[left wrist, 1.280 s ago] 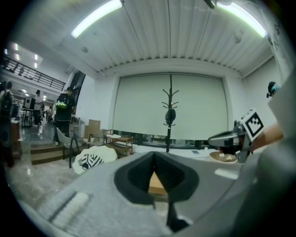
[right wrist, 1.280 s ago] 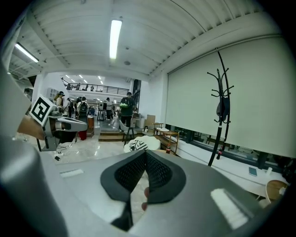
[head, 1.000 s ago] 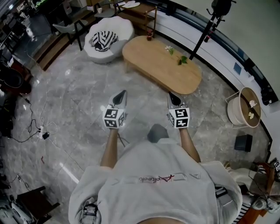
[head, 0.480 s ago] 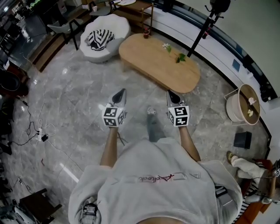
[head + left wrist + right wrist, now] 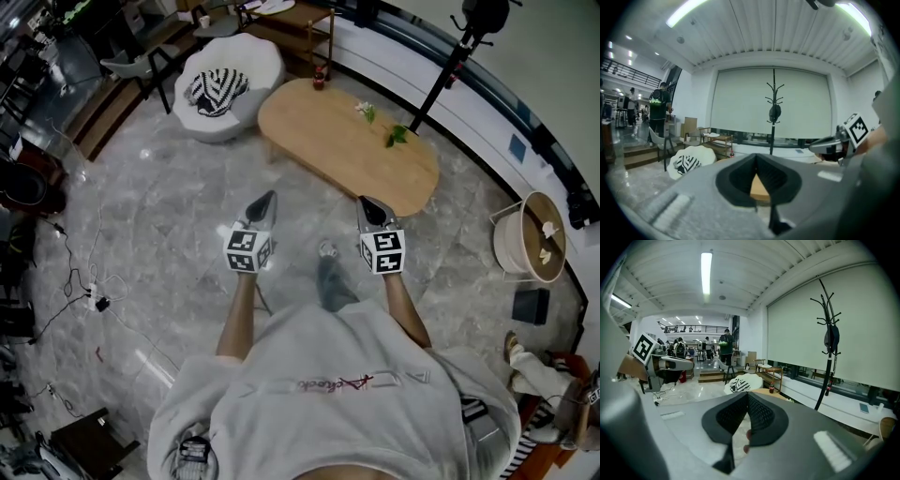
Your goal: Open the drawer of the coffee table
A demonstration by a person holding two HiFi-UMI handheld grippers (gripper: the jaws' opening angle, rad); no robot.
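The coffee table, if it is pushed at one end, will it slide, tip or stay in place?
Probably stiff and fairly heavy: the coffee table has a long wooden top. It sits low and wide, so tipping seems unlikely. The floor looks polished, so it might slide a little.

top [image 5: 328, 394]: pale grey, short sleeves, small chest print
left gripper [image 5: 271, 196]: grey, pointed, black-and-white marker cube
right gripper [image 5: 362, 201]: alike
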